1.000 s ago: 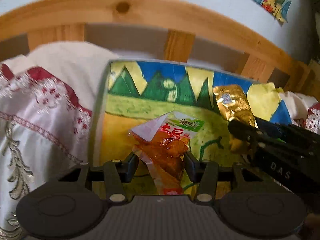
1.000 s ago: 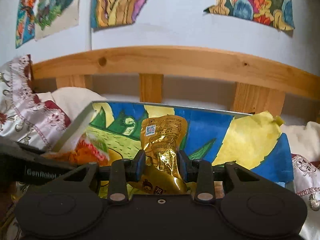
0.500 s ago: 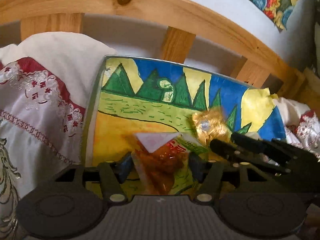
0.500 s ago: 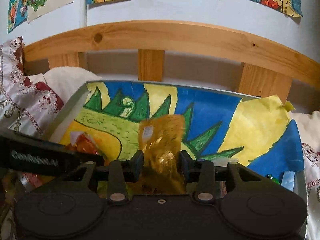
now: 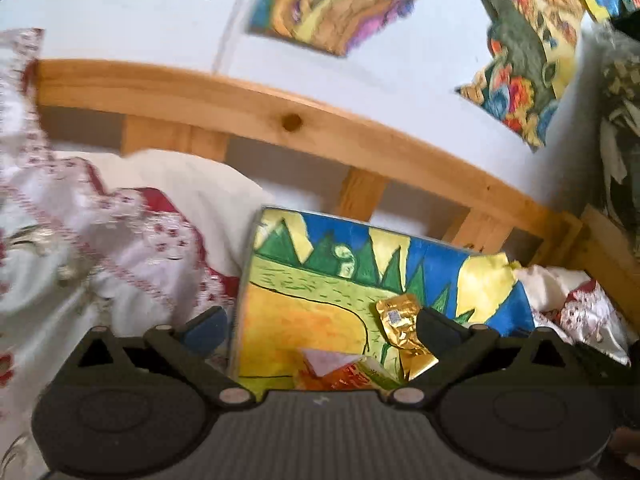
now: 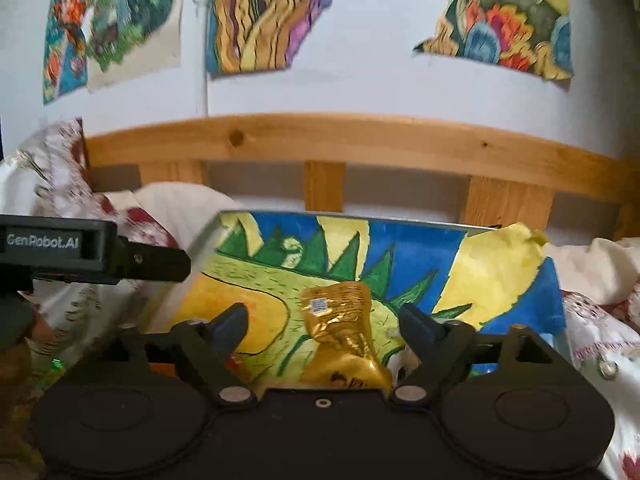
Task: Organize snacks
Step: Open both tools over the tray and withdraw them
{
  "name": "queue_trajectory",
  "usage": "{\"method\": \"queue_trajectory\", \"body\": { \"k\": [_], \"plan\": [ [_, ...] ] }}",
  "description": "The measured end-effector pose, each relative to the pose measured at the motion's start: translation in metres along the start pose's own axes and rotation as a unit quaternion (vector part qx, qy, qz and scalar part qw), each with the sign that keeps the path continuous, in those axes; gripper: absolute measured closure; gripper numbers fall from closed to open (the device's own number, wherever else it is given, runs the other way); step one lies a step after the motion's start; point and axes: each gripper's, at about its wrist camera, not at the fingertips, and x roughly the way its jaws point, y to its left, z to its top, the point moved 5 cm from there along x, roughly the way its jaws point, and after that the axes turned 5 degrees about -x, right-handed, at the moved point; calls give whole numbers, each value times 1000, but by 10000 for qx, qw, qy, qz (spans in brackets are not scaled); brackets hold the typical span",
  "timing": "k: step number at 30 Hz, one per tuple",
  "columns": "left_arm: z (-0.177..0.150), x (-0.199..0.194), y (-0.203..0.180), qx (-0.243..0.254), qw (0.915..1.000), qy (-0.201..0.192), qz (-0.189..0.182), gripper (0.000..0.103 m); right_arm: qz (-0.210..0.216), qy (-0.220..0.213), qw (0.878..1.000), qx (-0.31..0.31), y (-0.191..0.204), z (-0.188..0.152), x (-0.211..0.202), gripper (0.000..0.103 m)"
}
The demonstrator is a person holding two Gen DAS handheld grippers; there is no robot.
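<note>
I saw the gold pack (image 6: 340,330), crinkled foil with a small white code label, lying flat on the painted tray (image 6: 420,248), between my right tongs' spread tips and touching neither. The orange pack (image 5: 340,370), with a white corner, lay beside it, low between my left tongs' tips, its lower part hidden.

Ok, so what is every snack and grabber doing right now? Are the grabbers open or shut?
Left gripper: open, holding nothing.
Right gripper: open, holding nothing.
Gold snack packet: crumpled, lying loose on the painted tray.
Orange snack packet: lying on the tray, partly hidden by the left gripper's body.
Painted tray: lying on the bed, with both packets on it.
</note>
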Motion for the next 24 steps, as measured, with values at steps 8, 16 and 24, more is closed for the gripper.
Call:
{"method": "queue_trajectory", "body": {
  "k": [8,16,24],
  "plan": [
    [-3,-74,5,-27,9976,-583,379,0,-53,-517,9986,135,11,9,-75,1],
    [-31,-134,0,512,9918,-947,686,0,-88,-811,9962,293,18,2,-135,1],
    [-77,-169,-6,840,9896,-895,751,0,-226,-674,9970,310,30,-28,-167,1]
  ]
}}
